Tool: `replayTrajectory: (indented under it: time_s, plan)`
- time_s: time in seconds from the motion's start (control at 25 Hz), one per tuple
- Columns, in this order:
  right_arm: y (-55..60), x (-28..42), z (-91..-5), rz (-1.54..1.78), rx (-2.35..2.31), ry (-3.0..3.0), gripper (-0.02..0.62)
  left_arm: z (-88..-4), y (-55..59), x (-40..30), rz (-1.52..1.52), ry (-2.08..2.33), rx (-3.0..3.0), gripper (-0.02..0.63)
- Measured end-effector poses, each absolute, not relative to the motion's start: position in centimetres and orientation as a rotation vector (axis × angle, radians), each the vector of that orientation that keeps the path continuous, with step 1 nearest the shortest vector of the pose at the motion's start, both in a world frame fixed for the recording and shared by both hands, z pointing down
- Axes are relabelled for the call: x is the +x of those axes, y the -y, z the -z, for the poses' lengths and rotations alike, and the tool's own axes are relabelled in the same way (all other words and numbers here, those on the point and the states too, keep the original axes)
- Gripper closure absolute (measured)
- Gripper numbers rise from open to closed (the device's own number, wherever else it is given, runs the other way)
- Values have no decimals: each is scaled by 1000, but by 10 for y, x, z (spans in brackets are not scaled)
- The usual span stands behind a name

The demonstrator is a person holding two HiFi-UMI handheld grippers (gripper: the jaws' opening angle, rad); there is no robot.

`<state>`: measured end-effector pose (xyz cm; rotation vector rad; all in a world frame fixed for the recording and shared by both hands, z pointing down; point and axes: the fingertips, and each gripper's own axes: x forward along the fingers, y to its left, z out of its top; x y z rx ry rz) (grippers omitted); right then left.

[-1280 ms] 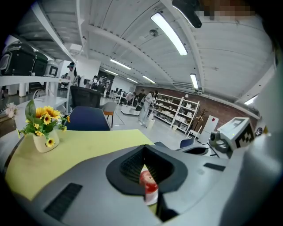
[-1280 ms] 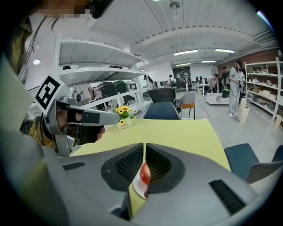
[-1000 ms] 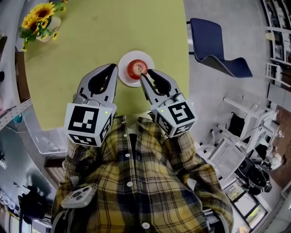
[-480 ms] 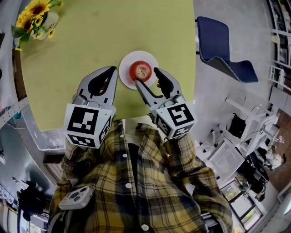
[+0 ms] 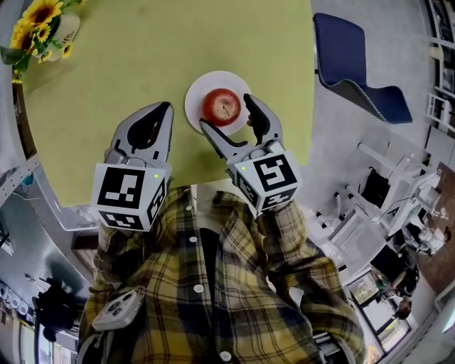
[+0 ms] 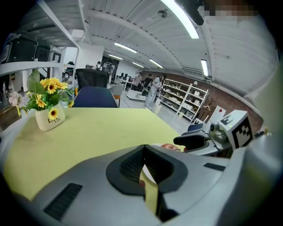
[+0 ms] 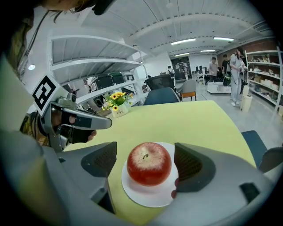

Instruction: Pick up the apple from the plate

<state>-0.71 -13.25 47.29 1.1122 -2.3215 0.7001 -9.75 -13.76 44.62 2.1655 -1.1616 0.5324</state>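
A red apple sits upright on a small white plate near the right edge of the yellow-green table. My right gripper is low over the plate. Its jaws are opening wide and stand on either side of the apple, with clear gaps between pads and fruit. To the left of the plate, my left gripper hovers over bare table, shut with nothing in it. In the left gripper view only a sliver of the apple shows behind the right gripper.
A white vase of sunflowers stands at the table's far left corner. A blue chair sits just past the table's right edge, close to the plate. Shelves and people fill the room behind.
The right jaws have spread from nearly shut to wide and now flank the apple. Both grippers have sunk toward the table.
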Motion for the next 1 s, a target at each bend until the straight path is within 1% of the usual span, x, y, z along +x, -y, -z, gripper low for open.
replayTrajectory:
  time_s: [0.4,1.0]
  plan:
    - [126,-3,-499,-748,1106,2288,212,-456,132,-91,-555,1136,2158,600]
    - [126,-3,-513,-702,1087,2272,212,-475,121,-83,-573,1103,2143,600]
